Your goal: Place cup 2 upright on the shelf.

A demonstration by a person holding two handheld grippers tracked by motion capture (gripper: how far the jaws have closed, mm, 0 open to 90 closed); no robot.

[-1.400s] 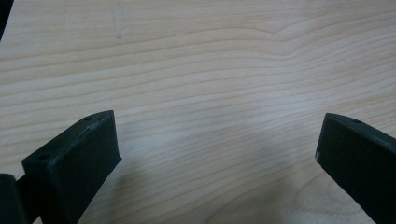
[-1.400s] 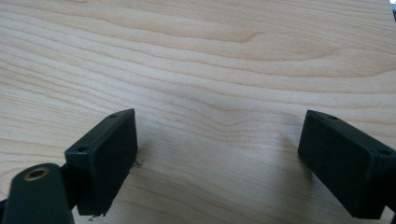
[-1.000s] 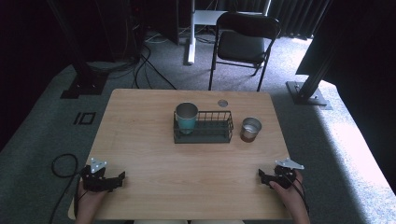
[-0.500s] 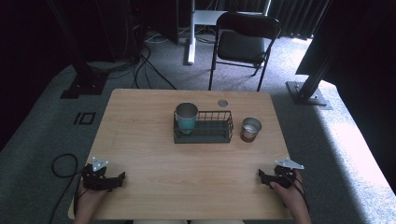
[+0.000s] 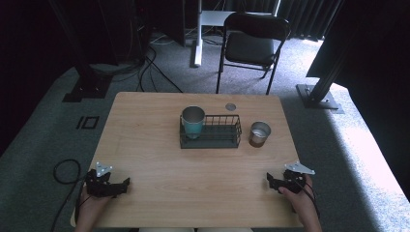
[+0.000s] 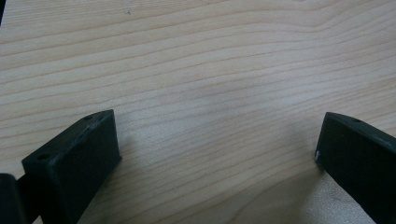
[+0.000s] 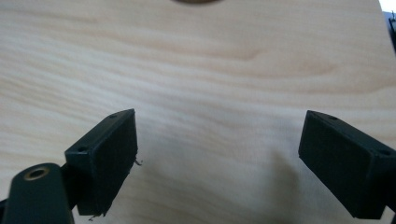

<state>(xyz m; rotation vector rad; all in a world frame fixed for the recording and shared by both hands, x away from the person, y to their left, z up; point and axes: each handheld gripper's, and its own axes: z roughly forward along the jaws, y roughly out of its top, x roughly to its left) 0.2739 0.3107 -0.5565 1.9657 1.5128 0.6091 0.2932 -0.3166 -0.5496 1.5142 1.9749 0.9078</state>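
**benchwatcher:** So where does this stand? Both grippers sit at the near edge of the wooden table (image 5: 159,159), the left gripper (image 5: 126,182) at the near left corner and the right gripper (image 5: 269,179) at the near right. Neither is touching anything but the tabletop.

**wirebasket_fan:** Yep, looks like square one to me. In the left gripper view the jaws stand wide apart with bare wood grain between them, and it's the same deal in the right gripper view. Nothing is clamped.

**benchwatcher:** And the stuff to work with?

**wirebasket_fan:** All mid-table, well apart from both hands. The teal cup (image 5: 193,122) stands upright in the left end of the black wire basket (image 5: 217,137). The small metal cup (image 5: 259,133) stands on the table just right of the basket, outside it. There's also a little round lid-looking thing (image 5: 230,107) behind the basket, too small to tell what it is.

**benchwatcher:** So nothing done yet?

**wirebasket_fan:** My guess: the whole job is left. The right hand is closest to the metal cup, so a reach forward comes first.
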